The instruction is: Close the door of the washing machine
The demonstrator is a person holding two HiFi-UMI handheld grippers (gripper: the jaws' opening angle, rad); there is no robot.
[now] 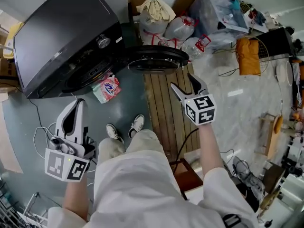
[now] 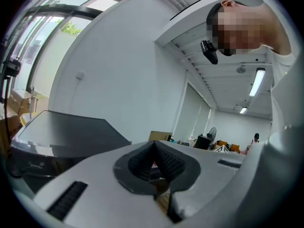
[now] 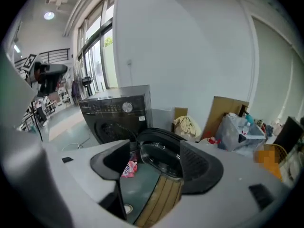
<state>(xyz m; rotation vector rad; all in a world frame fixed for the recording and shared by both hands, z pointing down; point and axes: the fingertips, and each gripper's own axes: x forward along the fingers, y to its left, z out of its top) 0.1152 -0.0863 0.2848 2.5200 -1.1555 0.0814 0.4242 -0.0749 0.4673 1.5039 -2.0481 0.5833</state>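
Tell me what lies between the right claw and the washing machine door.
Nothing blocks it: the right gripper view shows the open door framed between the right claw's parted jaws, with only wooden floor slats beneath.

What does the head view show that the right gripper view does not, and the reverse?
Only the head view shows the left gripper, jaws together, and the person's trousers. Only the right gripper view shows the windows and a ceiling lamp. Both show the washing machine, its open door, the pink bag and the right gripper, jaws apart.

Open floor [image 1: 134, 97] before door [image 1: 156, 59] — pouch [image 1: 106, 88] near machine [image 1: 61, 37].
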